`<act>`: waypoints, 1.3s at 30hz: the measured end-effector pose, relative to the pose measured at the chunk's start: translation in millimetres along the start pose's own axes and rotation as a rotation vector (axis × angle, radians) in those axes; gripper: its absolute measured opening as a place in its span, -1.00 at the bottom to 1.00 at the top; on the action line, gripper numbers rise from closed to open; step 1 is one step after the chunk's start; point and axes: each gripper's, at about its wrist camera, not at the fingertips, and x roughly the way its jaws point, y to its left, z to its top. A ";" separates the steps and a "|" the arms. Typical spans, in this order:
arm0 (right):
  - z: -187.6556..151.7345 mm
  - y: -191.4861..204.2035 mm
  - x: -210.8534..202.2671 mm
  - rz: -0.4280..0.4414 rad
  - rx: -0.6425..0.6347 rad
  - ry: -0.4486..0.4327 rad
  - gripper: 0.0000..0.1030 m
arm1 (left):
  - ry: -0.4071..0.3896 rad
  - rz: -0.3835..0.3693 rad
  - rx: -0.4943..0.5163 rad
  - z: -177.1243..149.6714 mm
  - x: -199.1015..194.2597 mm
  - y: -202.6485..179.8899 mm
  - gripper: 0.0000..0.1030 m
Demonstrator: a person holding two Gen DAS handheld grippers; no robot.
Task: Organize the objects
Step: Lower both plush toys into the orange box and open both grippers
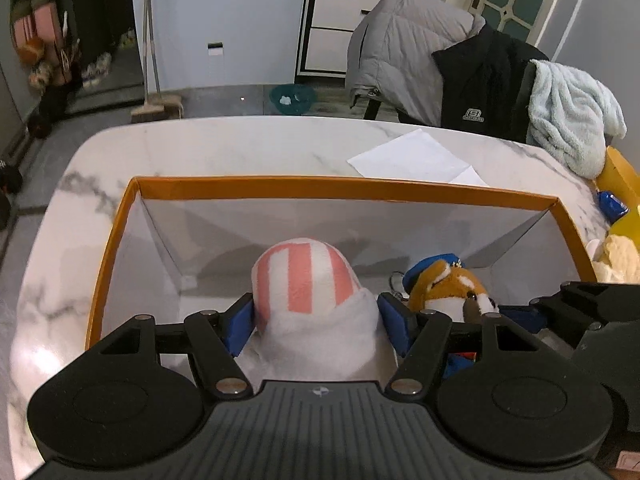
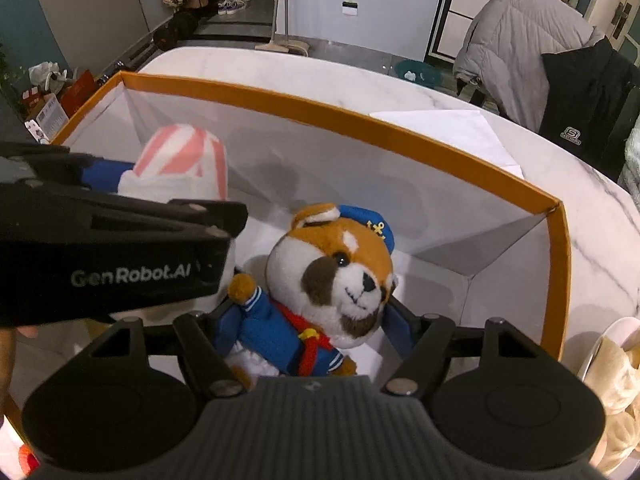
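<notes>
Left tool [image 1: 316,320] clamped on a pink-striped plush [image 1: 308,280], right tool [image 2: 308,328] clamped on a sailor dog plush [image 2: 336,276], both inside an orange-rimmed box [image 1: 320,188], marble counter [image 1: 240,140]

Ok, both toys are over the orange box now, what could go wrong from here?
1. The left claw and right claw sit side by side in the orange box; their bodies could collide while letting go.
2. The sailor dog plush has a keyring that might snag on a finger.
3. The striped plush is tall and could tip onto the dog once released.
</notes>
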 end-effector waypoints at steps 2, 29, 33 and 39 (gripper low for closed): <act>0.3 -0.2 2.0 -0.001 -0.004 0.017 0.44 | 0.010 -0.013 -0.012 0.1 1.1 3.4 0.49; -5.1 13.0 -13.0 -0.085 -0.033 -0.096 0.79 | -0.142 -0.073 -0.091 -9.2 -22.3 17.9 0.67; -9.0 12.3 -17.4 -0.080 -0.013 -0.115 0.79 | -0.193 -0.066 -0.110 -11.7 -29.6 20.0 0.70; -12.7 9.3 -24.8 -0.091 0.027 -0.164 0.81 | -0.203 -0.048 -0.112 -13.4 -36.9 18.2 0.70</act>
